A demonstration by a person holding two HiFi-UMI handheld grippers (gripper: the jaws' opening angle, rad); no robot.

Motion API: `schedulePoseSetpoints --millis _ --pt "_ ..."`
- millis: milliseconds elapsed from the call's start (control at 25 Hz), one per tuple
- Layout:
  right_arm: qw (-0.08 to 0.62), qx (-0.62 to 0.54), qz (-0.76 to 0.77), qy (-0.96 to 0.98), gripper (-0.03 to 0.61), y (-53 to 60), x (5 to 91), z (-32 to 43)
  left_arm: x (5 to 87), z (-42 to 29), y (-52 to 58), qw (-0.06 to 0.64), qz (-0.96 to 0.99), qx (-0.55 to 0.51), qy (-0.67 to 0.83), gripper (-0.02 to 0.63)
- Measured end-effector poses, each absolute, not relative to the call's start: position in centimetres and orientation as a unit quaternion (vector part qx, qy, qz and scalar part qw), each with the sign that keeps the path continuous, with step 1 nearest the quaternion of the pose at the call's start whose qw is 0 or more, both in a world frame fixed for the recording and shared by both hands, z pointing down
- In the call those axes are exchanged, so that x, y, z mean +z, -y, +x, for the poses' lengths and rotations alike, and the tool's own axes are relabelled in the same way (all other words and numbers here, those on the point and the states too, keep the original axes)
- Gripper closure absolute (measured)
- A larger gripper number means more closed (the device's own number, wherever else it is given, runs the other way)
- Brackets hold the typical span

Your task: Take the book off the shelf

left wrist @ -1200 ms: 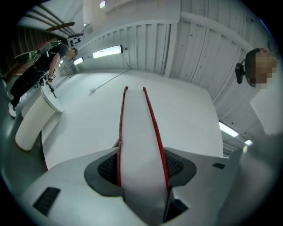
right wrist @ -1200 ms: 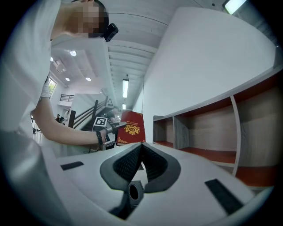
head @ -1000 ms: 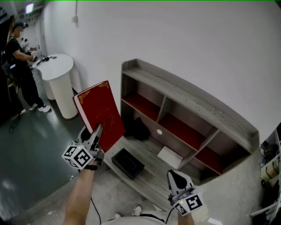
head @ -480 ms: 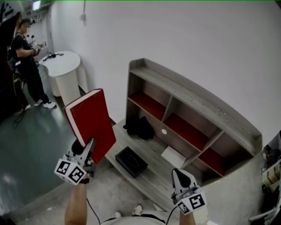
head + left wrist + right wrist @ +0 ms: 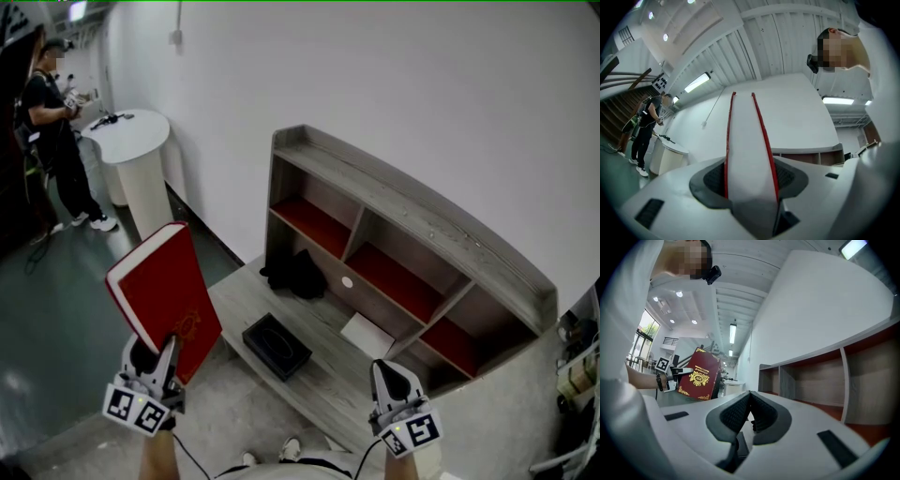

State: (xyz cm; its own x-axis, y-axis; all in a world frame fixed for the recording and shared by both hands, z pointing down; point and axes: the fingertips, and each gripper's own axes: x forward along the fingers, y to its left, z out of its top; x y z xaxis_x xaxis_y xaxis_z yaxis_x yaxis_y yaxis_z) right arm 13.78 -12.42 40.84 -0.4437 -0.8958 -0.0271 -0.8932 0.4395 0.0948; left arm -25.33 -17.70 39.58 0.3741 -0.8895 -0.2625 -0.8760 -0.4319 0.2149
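My left gripper [image 5: 167,349] clamps the red book [image 5: 161,295] by its lower edge, clear of the shelf [image 5: 412,217]; my right gripper [image 5: 388,369] has its 2 jaws together, seemingly empty.

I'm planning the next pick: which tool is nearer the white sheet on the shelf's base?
Right. The right tool hovers in front of the white sheet; the left tool, clamped on the red book, is far off to its left.

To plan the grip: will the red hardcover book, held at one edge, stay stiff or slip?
Probably stiff: the red hardcover book stands unbent above the left gripper. Its thick page block suggests weight, so it may pivot or slip sideways.
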Motion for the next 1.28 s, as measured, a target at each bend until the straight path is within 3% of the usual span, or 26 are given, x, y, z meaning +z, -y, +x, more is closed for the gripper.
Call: schedulePoseSetpoints --millis 640,1280 --pt "0.027 -0.050 0.529 0.847 0.555 13.1 40.5 15.9 41.7 -28.7 9.6 0.026 0.778 -0.173 0.604 0.376" --pt "0.019 -0.054 0.542 0.838 0.555 12.1 40.2 17.0 39.6 -26.9 11.1 0.014 0.794 -0.182 0.580 0.374"
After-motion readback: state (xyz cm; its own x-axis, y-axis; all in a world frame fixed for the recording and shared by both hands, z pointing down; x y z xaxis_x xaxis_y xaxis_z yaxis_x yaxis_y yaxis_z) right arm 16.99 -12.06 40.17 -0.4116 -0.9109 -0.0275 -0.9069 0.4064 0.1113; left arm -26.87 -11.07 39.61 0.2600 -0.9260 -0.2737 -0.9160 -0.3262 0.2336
